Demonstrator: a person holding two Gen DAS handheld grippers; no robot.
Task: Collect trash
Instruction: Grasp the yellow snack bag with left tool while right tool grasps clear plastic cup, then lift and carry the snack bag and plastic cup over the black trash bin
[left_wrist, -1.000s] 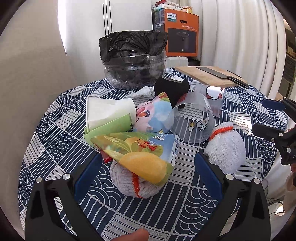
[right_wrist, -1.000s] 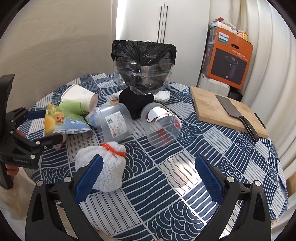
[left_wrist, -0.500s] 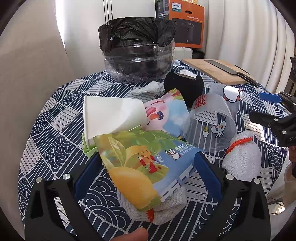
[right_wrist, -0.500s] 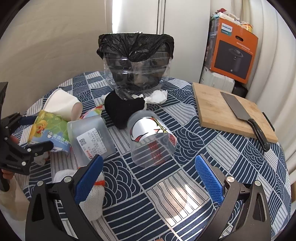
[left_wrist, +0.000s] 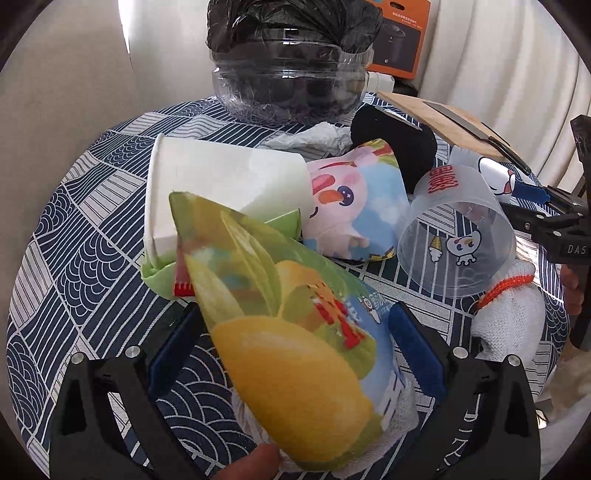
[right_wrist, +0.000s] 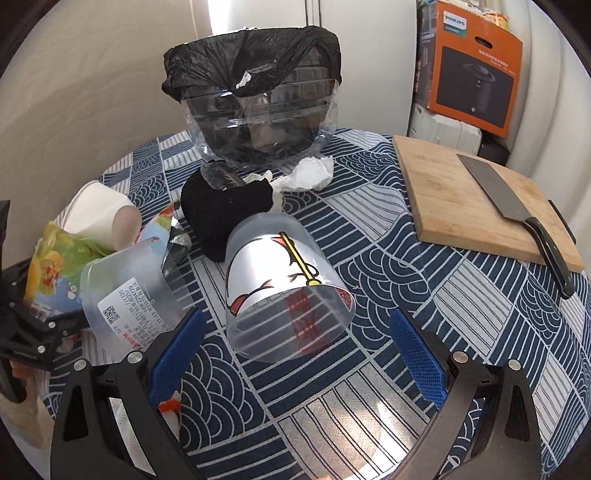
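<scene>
A yellow-green lemon snack bag (left_wrist: 295, 343) lies between the open jaws of my left gripper (left_wrist: 291, 350), on top of a white knitted glove. Behind it lie a white paper cup (left_wrist: 221, 184), a pink cartoon bag (left_wrist: 354, 206) and a clear plastic cup (left_wrist: 458, 243). My right gripper (right_wrist: 295, 358) is open, its jaws either side of a clear plastic cup with a white label (right_wrist: 288, 284) lying on its side. The bin with a black liner (right_wrist: 255, 96) stands at the back; it also shows in the left wrist view (left_wrist: 291, 66).
A second clear cup (right_wrist: 125, 288), a black cloth (right_wrist: 225, 206) and crumpled tissue (right_wrist: 310, 173) lie near the bin. A wooden cutting board (right_wrist: 461, 199) with a cleaver (right_wrist: 517, 218) sits at the right. A white glove (left_wrist: 509, 317) lies at the right.
Both grippers have moved forward over the table. The lemon bag now sits between the left jaws; the labelled clear cup now sits between the right jaws.
</scene>
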